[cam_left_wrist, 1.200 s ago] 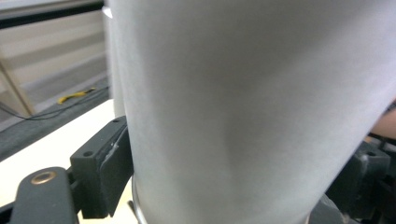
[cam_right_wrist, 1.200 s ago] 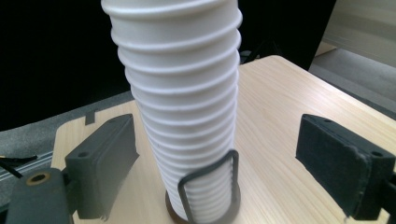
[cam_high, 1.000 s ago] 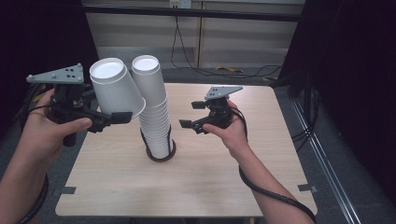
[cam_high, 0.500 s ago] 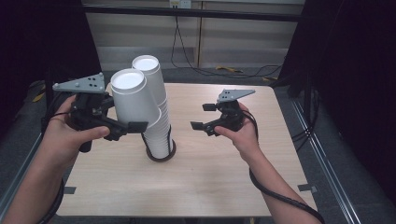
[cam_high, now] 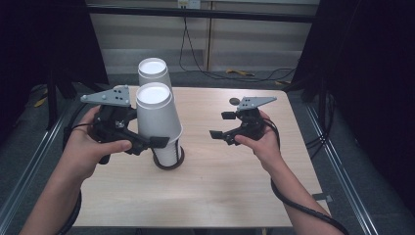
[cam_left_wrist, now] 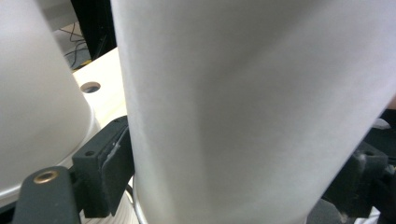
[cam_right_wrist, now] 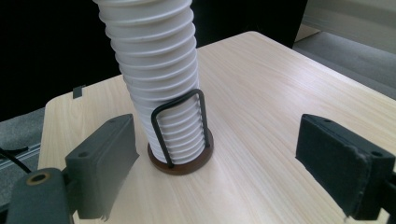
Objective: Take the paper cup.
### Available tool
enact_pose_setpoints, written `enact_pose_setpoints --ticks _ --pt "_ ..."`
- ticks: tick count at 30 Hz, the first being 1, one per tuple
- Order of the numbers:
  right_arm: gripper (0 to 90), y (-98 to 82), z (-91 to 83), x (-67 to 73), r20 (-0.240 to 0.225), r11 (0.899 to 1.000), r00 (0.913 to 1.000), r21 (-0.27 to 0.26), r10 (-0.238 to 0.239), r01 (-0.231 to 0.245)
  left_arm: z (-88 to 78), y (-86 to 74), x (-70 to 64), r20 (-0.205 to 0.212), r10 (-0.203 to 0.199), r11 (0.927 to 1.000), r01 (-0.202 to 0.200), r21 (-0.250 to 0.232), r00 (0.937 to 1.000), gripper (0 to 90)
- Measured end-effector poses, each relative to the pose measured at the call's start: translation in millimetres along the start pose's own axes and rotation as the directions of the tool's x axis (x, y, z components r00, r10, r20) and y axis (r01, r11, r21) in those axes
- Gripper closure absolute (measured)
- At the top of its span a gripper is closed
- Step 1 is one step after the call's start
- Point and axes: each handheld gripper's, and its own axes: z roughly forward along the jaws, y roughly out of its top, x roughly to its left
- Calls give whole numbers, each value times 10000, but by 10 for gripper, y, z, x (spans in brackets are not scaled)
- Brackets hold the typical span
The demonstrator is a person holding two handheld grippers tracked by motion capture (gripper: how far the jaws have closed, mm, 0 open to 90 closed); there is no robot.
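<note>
Left gripper [cam_high: 147, 142] has its jaws pinching a single white paper cup [cam_high: 157, 115], held upside down and lifted just in front of the tall cup stack [cam_right_wrist: 161, 79]. The stack stands in a dark wire-looped holder [cam_right_wrist: 180, 161] on the wooden table [cam_high: 235, 186]. Right gripper [cam_high: 218, 125], at the stack's three o'clock and well apart from it, has jaws spread with nothing between them.

In the left gripper view, the single white paper cup [cam_left_wrist: 243, 107] was cut off at twelve and six o'clock, so its rim and base were hidden. In the right gripper view, the tall stack of white paper cups [cam_right_wrist: 154, 65] was cut at twelve o'clock. In the high view, this cup hid the lower stack.
</note>
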Motion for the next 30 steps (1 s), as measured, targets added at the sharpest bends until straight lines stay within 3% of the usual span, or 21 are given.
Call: enact_pose_setpoints --ticks 7,22,30 --pt "119 -64 -76 -34 33 10000 10000 75 1 -1 183 0 -32 320 42 9995 -52 322 9995 155" --pt "119 -183 -157 -68 -37 9976 9996 625 -295 297 650 -96 -67 491 90 9924 -150 1218 9988 155" --pt "120 -269 -222 -114 -12 9958 9997 883 -252 252 858 -147 -45 401 130 9808 -205 1940 9991 155"
